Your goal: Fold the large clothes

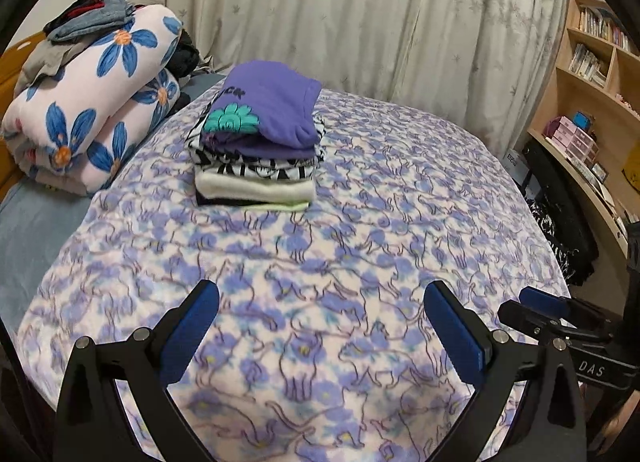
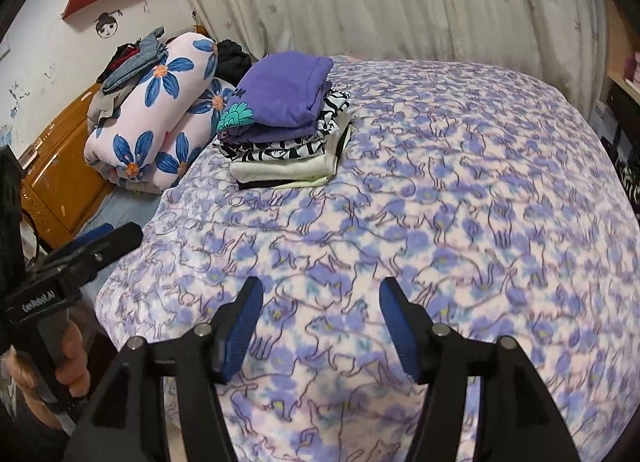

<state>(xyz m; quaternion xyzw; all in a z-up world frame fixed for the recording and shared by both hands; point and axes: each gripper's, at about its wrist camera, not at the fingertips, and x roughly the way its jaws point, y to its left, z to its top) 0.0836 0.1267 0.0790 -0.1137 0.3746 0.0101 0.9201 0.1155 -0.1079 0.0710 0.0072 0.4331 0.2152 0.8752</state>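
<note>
A stack of folded clothes (image 1: 256, 150) sits on the bed's purple cat-print blanket (image 1: 360, 222), with a purple top with a teal flower print (image 1: 268, 110) uppermost. The stack also shows in the right wrist view (image 2: 284, 130). My left gripper (image 1: 320, 298) is open and empty, hovering above the near part of the blanket. My right gripper (image 2: 320, 294) is open and empty above the blanket too. The right gripper shows at the right edge of the left wrist view (image 1: 548, 310), and the left gripper shows at the left edge of the right wrist view (image 2: 100, 242).
A rolled blue-flower quilt (image 1: 92, 110) with loose clothes (image 1: 88, 14) on top lies at the bed's far left by a wooden headboard (image 2: 60, 166). Curtains (image 1: 360, 14) hang behind. Bookshelves (image 1: 592, 74) and a desk stand at the right.
</note>
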